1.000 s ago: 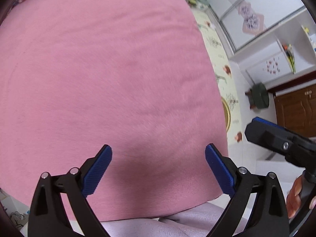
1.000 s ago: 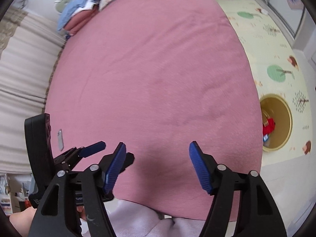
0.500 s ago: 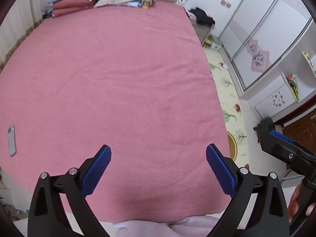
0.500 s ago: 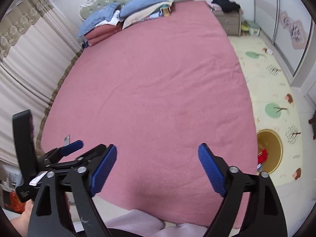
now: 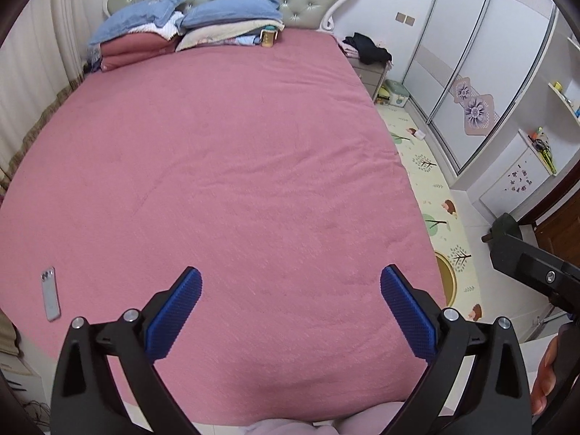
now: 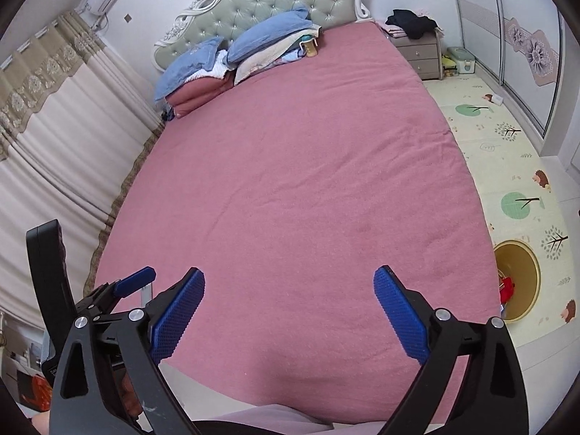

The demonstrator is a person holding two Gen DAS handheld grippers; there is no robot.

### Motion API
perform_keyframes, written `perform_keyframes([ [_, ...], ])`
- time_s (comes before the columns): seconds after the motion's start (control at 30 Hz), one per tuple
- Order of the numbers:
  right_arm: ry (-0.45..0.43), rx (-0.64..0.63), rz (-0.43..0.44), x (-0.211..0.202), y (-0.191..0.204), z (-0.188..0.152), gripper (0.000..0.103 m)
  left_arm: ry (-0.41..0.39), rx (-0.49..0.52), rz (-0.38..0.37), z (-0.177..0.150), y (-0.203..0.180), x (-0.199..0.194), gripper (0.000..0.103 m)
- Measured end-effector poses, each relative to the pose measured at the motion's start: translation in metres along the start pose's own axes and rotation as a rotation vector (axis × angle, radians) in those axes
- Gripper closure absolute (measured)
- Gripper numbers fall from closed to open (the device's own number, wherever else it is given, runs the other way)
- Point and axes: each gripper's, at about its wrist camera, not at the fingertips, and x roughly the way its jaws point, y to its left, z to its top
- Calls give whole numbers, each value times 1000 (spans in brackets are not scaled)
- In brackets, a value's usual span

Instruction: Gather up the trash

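We hold our left gripper [image 5: 290,291] wide open and empty; our right gripper [image 6: 289,299] is opening, nothing between its jaws. The pink fleece bedspread [image 6: 297,181] shows no litter. Red trash [image 6: 507,287] lies in the round yellow bin [image 6: 533,282] on the right floor, so collecting looks nearly finished.

Wide bare pink bedspread [image 5: 232,181] ahead, open to passage. Obstacles: stacked pillows [image 5: 188,29] and bottle [image 5: 267,38] at headboard; phone [image 5: 50,293] near left edge. Right of bed: yellow bin [image 6: 518,279] on playmat [image 6: 507,166].
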Motion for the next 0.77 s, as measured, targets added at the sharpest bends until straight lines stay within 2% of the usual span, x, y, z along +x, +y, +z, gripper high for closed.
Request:
perform_keyframes([
  [0.13, -19, 4, -10, -2, 1, -2, 12, -32, 6, 6, 4, 1, -3, 4],
  [0.27, -12, 6, -13, 0, 3, -2, 12, -30, -3, 15, 4, 4, -1, 4],
  [0.53, -7, -7, -32, -1, 1, -1, 12, -19, -19, -15, 5, 5, 2, 4],
  [0.67, -6, -1, -33, -2, 0, -2, 12, -21, -30, -53, 6, 5, 1, 4],
  [0.77, -5, -5, -35, -2, 0, -1, 12, -21, -38, -46, 6, 5, 1, 4],
])
